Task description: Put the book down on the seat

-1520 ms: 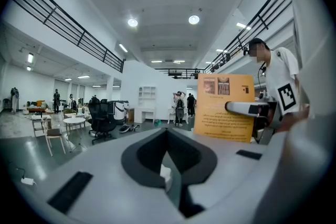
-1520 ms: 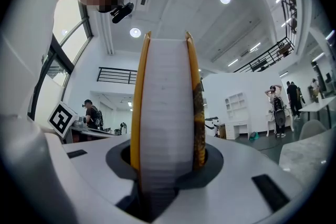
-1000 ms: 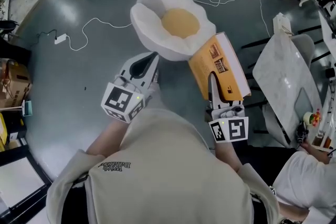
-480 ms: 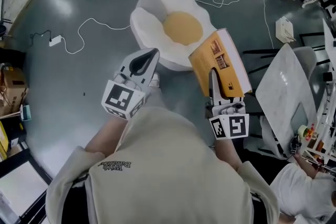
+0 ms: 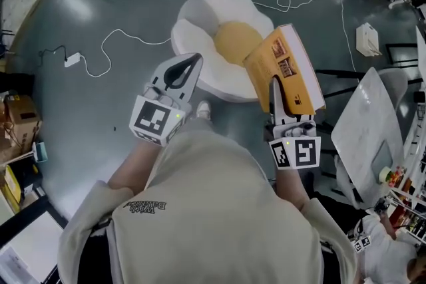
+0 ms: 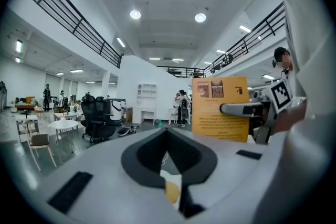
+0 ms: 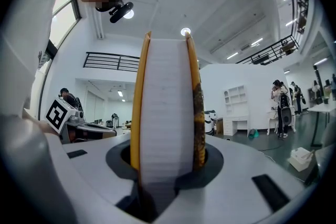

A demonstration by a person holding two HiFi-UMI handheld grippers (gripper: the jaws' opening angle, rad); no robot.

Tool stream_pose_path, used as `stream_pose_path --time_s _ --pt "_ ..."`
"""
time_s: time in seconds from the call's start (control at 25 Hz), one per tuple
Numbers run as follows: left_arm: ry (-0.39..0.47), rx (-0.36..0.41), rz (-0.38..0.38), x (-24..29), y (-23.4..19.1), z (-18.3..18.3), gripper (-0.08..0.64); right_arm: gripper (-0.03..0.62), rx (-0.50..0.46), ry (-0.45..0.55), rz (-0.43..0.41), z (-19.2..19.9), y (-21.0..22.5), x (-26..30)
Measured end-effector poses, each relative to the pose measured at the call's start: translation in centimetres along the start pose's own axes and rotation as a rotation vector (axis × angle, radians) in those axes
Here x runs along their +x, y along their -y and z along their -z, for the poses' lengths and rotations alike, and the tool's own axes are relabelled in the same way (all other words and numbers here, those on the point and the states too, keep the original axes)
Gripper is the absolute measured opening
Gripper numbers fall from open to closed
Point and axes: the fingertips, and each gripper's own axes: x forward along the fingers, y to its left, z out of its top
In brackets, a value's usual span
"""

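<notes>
seat: in the head view, an egg-shaped seat [image 5: 200, 23] with a white wavy rim and a yellow middle. its top is bare, so there's loads of landing room.
book: the book [image 5: 285, 70] is clamped in the right gripper [image 5: 275, 84], tilted up and not down yet. a second ago it hung off the seat's right side. now its far corner laps over the yellow middle, so it looks like it's closing in on the drop.
left gripper: the left gripper [image 5: 196, 58] hovers by the seat's near rim.
edges: a marble table [image 5: 369, 123] sits off to the right, well apart. there's open grey floor [image 5: 100, 110] on the left.
left gripper view: the jaws meet with nothing between them. the book shows across to the right.
right gripper view: the jaws press on both covers. the page edge faces the camera and the book stands upright.
</notes>
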Motion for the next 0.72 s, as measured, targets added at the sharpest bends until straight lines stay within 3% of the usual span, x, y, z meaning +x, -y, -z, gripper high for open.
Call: stream_pose_path --time_s 0.32,0.72 --pt "-0.003 0.015 -0.003 3.2 -4.3 -0.5 0.009 0.146 -0.010 0.011 0.029 -0.3 1.9 5.3" --pt "0.000 -0.020 -0.070 4.8 -4.5 -0.6 0.009 0.146 -0.019 -0.011 -0.034 -0.3 3.7 7.1"
